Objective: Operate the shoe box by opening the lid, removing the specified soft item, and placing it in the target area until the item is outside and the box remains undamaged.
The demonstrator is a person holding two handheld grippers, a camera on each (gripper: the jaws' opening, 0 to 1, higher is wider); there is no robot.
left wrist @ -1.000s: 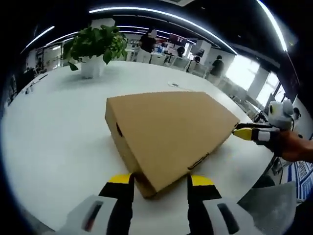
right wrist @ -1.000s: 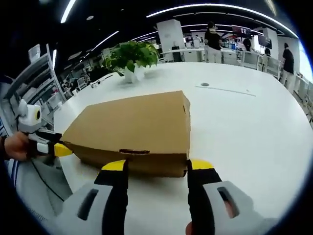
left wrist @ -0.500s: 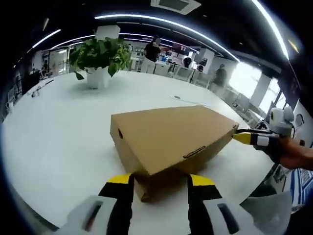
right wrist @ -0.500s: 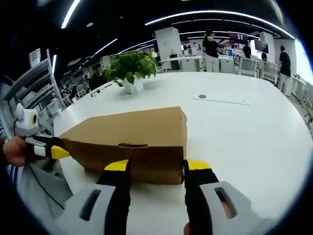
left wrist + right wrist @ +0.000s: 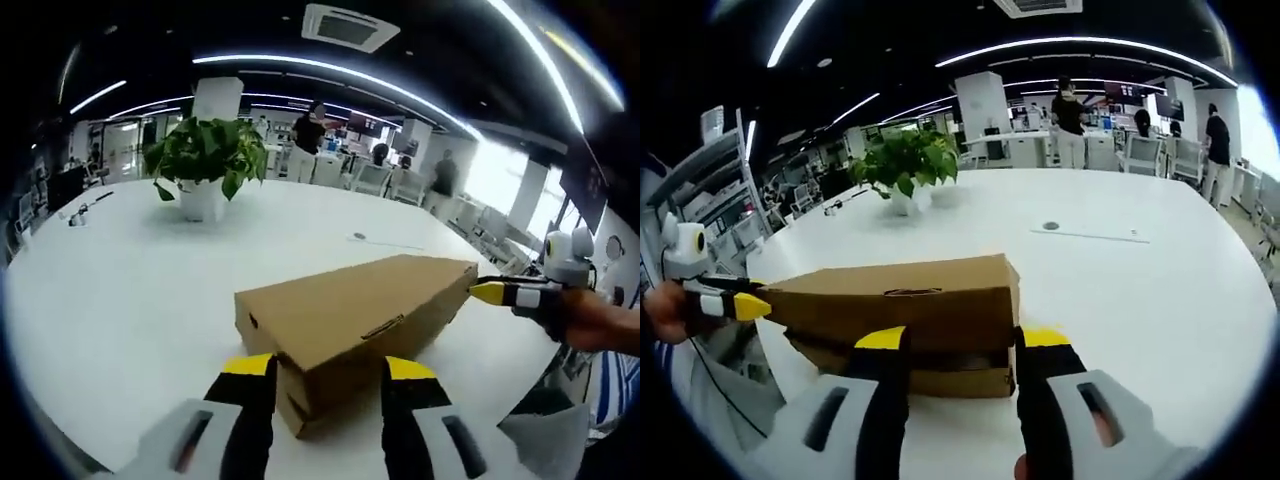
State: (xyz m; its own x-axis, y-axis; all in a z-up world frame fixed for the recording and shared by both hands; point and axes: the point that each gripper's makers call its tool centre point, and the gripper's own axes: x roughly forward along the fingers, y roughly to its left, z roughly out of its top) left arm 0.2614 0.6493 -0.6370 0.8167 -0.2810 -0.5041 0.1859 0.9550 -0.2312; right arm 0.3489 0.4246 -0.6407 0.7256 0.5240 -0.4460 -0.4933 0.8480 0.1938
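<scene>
step: opening the lid point(image 5: 352, 302) of the shoe box point(image 5: 902, 322), sitting on the white table point(image 5: 120, 290)
left gripper point(image 5: 324, 372): jaws spread, straddling a box corner, gripping nothing
right gripper point(image 5: 958, 345): spread likewise at the opposite end
next: probably needing further lifting, evenly, avoiding tearing
soft item: cannot tell

One shoe box point(image 5: 360, 315), one potted plant point(image 5: 200, 165), two claws point(image 5: 325, 372) point(image 5: 958, 342).

text: none readable | shoe box point(image 5: 360, 315): plain brown cardboard, no print or label legible | screens far across the office: lit, but too small and blurred to read
</scene>
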